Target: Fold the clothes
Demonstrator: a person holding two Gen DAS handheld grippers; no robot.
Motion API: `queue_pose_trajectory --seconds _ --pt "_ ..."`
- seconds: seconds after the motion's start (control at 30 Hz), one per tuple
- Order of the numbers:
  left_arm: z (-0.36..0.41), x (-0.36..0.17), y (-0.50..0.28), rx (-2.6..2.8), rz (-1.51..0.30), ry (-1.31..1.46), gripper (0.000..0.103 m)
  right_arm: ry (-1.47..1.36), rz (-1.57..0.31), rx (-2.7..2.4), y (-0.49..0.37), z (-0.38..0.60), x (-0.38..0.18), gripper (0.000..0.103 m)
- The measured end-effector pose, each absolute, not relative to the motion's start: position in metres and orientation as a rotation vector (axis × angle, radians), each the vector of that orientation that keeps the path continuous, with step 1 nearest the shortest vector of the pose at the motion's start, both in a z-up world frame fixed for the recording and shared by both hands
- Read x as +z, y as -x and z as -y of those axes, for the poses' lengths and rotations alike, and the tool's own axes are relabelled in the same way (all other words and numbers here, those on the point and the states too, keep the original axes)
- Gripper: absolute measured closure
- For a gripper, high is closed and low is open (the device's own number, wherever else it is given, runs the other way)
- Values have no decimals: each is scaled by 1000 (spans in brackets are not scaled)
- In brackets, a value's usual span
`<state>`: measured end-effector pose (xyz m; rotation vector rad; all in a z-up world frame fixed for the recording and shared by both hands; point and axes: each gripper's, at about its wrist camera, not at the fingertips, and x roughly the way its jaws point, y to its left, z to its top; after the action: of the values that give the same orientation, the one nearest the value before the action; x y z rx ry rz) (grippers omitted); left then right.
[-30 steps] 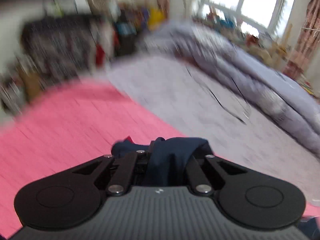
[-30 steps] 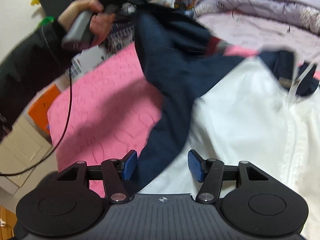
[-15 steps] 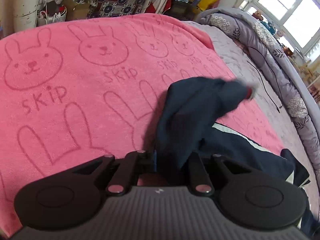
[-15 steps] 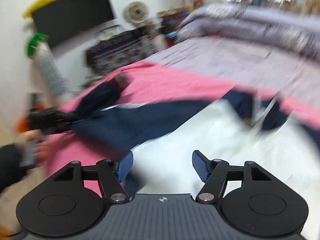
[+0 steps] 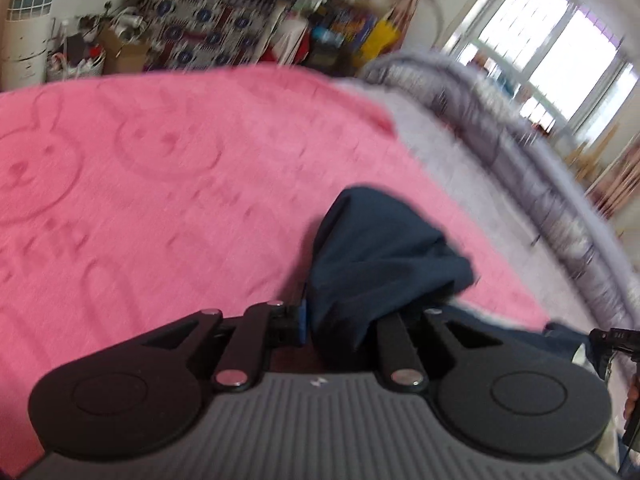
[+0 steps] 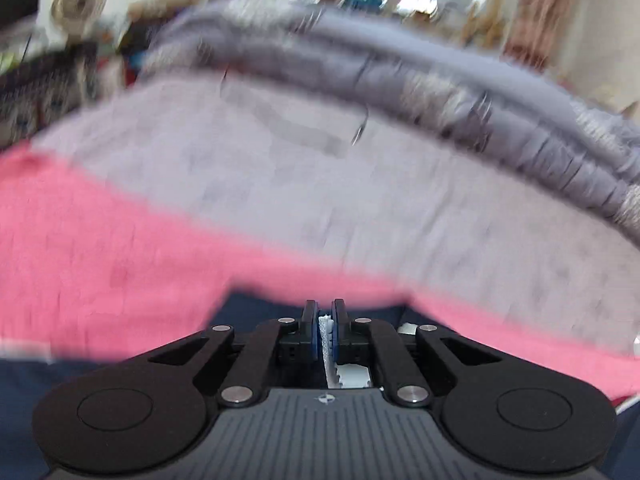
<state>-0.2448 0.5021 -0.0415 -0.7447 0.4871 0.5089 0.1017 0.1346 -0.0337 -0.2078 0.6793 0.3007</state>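
A navy and white jacket lies on a pink bunny-print blanket (image 5: pixel 160 184). In the left wrist view my left gripper (image 5: pixel 344 316) is shut on a bunched navy sleeve (image 5: pixel 376 256), which stands up over the fingers and hides the right fingertip. In the right wrist view my right gripper (image 6: pixel 325 320) is shut on a thin white zipper edge (image 6: pixel 326 336) of the jacket, with navy cloth (image 6: pixel 256 312) spread just beyond and below it on the pink blanket (image 6: pixel 120 256). Both views are motion-blurred.
A grey bedsheet (image 6: pixel 320 168) lies past the pink blanket, with a rolled grey quilt (image 6: pixel 480 92) along its far side. Cluttered shelves and a patterned cloth (image 5: pixel 208 28) stand beyond the bed. A window (image 5: pixel 560 48) is at the far right.
My right gripper went from open above the white jacket panel to shut on its zipper edge. My left gripper keeps its hold on the navy sleeve and has shifted over the pink blanket.
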Motion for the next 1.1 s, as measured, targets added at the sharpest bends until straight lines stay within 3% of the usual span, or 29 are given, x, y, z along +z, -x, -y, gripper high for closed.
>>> queue_pose_trajectory --seconds 0.17,0.3,0.37,0.4,0.5,0.57,0.63,0.8,0.9,1.1 --pt "-509 -67 235 511 -412 805 81 80 -676 267 -137 -123 -25 94" --pt "-513 -77 243 479 -341 859 80 197 -904 272 -152 -131 -64 93" --pt "-513 -79 247 473 -322 872 80 247 -800 230 -132 -138 -60 90" --pt "-512 -79 247 475 -316 868 80 264 -720 209 -119 -142 -53 83" --pt "-510 -81 248 479 -302 862 80 216 -485 256 -78 -156 -18 39" --pt "-509 -82 248 479 -294 860 80 114 -546 486 -64 -178 1 39" --pt "-509 -82 248 479 -286 860 80 9 -765 745 -60 -216 0 39" --pt "-508 -84 249 469 -276 862 80 -149 -1166 919 -48 -321 -51 39" --pt "-509 -85 251 457 -263 869 80 -215 -1272 863 -40 -360 -71 87" --pt "-513 -84 257 443 -252 902 80 -74 -1040 1032 11 -422 -10 89"
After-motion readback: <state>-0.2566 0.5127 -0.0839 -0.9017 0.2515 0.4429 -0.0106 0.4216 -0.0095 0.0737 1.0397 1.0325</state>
